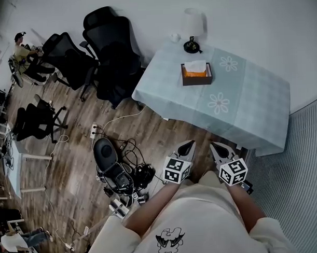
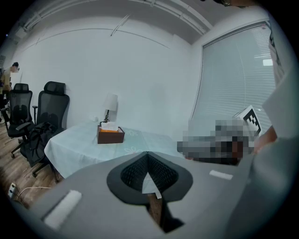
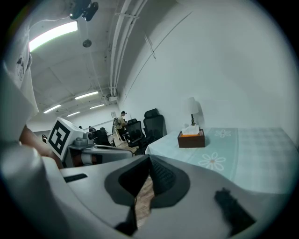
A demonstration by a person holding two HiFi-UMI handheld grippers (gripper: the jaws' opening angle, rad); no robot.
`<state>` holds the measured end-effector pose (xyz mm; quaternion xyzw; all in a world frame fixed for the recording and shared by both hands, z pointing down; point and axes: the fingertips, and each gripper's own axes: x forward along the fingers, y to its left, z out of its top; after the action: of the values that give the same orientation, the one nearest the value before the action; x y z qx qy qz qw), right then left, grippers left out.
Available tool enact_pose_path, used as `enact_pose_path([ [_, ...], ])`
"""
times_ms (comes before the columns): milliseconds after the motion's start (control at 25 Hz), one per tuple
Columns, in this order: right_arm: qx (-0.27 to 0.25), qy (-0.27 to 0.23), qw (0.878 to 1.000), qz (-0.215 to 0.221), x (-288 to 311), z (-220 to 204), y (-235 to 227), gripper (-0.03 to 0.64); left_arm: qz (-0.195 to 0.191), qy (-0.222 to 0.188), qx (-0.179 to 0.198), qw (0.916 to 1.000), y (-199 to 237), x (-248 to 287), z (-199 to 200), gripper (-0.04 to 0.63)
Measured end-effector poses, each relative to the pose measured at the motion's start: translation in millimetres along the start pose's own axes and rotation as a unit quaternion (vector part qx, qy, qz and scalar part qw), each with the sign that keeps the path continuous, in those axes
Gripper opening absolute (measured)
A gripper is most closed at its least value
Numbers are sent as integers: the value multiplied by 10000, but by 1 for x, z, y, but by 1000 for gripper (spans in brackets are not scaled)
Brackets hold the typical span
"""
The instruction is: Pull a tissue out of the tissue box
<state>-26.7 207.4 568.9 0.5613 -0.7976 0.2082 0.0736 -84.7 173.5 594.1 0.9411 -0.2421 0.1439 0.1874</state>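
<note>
Dark brown tissue box [image 1: 196, 75], orange inside, white tissue [image 1: 196, 66] poking up, on pale-green surface [image 1: 251, 102]; left gripper [image 1: 188, 144] & right gripper [image 1: 215, 146] jaws closed, empty, well apart from it.

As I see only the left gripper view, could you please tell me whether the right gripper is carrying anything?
Observer: No; the right gripper view shows the right gripper with its fingers shut together, nothing between them.
Operator: Thank you. Is either gripper at the brown rectangular tissue box yet?
Observer: No; the head view shows the left gripper and the right above wooden floor, short of the pale green clothed table.
</note>
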Motion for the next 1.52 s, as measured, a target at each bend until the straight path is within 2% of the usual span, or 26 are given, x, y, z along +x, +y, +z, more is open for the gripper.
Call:
enact_pose_path([
  [320, 99, 43, 9999, -86, 34, 16, -21, 11, 94, 0, -311, 9995, 37, 13, 5, 5],
  [520, 123, 45, 9999, -43, 75, 28, -64, 12, 161, 121, -298, 9994, 69, 58, 17, 5],
  [800, 50, -10, 9998, 202, 138, 84, -153, 12, 369, -11, -211, 9991, 109, 156, 89, 5],
  [960, -41, -21, 9990, 445, 166, 116, -190, 12, 516, -12, -21, 9987, 127, 199, 127, 5],
  [1120, -150, 139, 9977, 641, 191, 127, -210, 12, 656, -19, -175, 9977, 146, 224, 144, 5],
  [1360, 66, 237, 9989, 387, 209, 126, -229, 11, 667, 242, -221, 9972, 171, 240, 139, 5],
  [1520, 165, 219, 9994, 190, 217, 133, -230, 12, 518, 389, -105, 9978, 182, 236, 139, 5],
])
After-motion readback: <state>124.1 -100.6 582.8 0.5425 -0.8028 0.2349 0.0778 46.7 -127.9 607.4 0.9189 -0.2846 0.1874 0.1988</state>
